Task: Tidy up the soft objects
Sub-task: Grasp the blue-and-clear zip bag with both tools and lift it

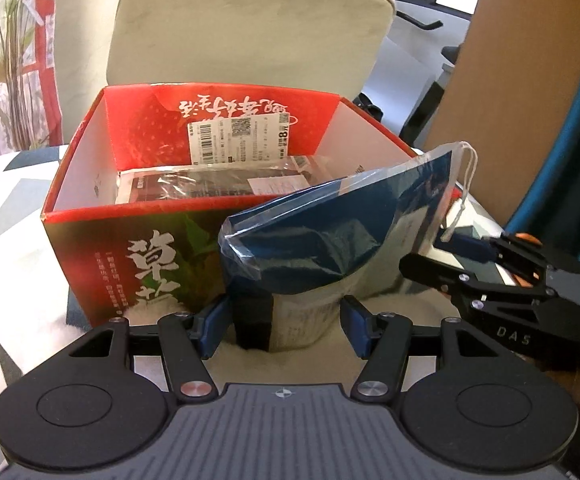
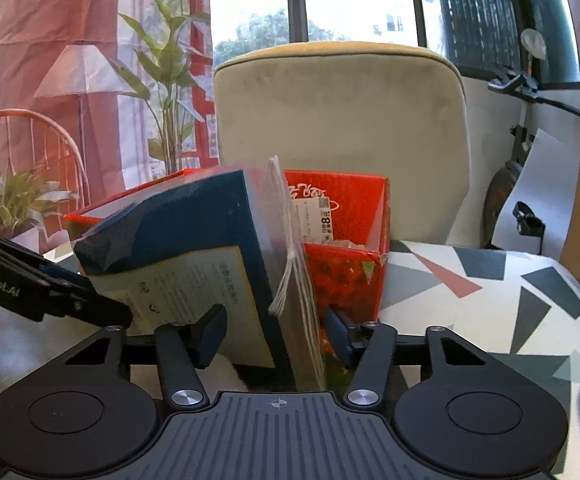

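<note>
Carrying: a blue packet in a clear drawstring sleeve, lifted between both grippers, just in front of the red box and leaning toward it.
Step in hand: by my guess, packing soft goods into the box; this packet is near the rim, not yet over it.
Left gripper: jaws partly apart around the packet's lower end. Whether the pads press on it I cannot tell; a gap shows at the right pad.
Right gripper: jaws about half apart, straddling the packet's corded edge; white cord hangs between them. Contact is unclear too.
Box: open-topped, at 12 o'clock from the left gripper, in front of a beige chair back; a dark wrapped packet already lies inside.
Packet's place: its top at 1 o'clock in the left view, overlapping the box's near right corner.
Surface: patterned cloth at 3 o'clock of the box in the right view.
Next move calls for: lifting the packet clear of the near wall, carrying it over the opening, and laying it flat beside or upon the dark one.
</note>
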Motion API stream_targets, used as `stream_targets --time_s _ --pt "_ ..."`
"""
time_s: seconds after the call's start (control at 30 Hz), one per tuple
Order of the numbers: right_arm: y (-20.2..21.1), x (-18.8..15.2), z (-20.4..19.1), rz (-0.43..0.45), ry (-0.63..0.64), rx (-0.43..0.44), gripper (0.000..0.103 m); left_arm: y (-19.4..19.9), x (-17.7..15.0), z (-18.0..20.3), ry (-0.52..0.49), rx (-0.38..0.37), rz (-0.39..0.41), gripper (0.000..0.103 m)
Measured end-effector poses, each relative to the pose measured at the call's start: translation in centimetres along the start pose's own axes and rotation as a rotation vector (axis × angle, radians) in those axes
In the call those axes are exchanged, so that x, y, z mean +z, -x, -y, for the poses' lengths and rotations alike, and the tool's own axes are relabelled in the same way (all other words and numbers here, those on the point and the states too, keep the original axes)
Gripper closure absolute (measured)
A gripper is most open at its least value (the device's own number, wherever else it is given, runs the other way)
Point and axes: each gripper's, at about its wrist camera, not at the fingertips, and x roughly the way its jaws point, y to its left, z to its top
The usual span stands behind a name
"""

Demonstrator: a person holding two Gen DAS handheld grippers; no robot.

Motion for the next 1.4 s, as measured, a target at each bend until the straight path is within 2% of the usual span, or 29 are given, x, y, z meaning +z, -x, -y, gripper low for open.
stream_targets --time_s 0.23,0.27,0.3,0.37,0.47,0.6,0.77,0.9,1.03,1.23,1.4 --pt "-1.1 0.2 -0.1 -0.027 -0.009 -0.014 0.057 -0.6 0.3 -0.1 0.008 -0.008 -0.006 0.04" --pt "-1.1 0.2 -0.1 -0.028 -0.012 -0.014 0.061 -0.7 0.4 -0.1 0.007 -0.009 -0.006 0.041" --pt "-1.1 0.2 0.0 -0.032 -0.014 -0.018 0.064 -0.6 0.4 -0.1 0.007 -0.01 -0.004 0.047" --pt "-1.1 0.3 0.1 -0.042 -0.021 -0.044 0.082 -0.4 0.3 0.2 -0.005 -0.019 -0.003 0.054" --pt "-0.6 0.5 0.8 -0.047 -0.069 -0.037 0.097 0.1 0.1 0.5 -0.023 -0.013 0.007 0.059" --pt "0.5 0.9 0.8 -0.03 -0.076 -0.014 0.098 1.0 0.3 0.2 -0.005 -0.017 0.028 0.061" --pt "2.3 2.4 0.0 0.024 -0.069 0.014 0.1 3.5 0.9 0.2 -0.005 -0.028 0.09 0.062" --pt "4.0 4.7 -0.6 0.086 -0.065 0.045 0.101 6.1 2.0 -0.1 -0.003 -0.033 0.164 0.062" --pt "4.9 7.6 -1.3 0.134 -0.058 0.079 0.101 8.3 4.2 -0.3 -0.052 -0.025 0.228 0.062" --pt "3.8 12.4 -1.9 0.173 -0.065 0.115 0.102 9.9 8.5 -2.1 -0.046 0.014 0.302 0.063" --pt "0.7 15.5 -1.9 0.166 -0.098 0.122 0.102 8.1 11.8 -3.9 -0.03 0.04 0.272 0.063"
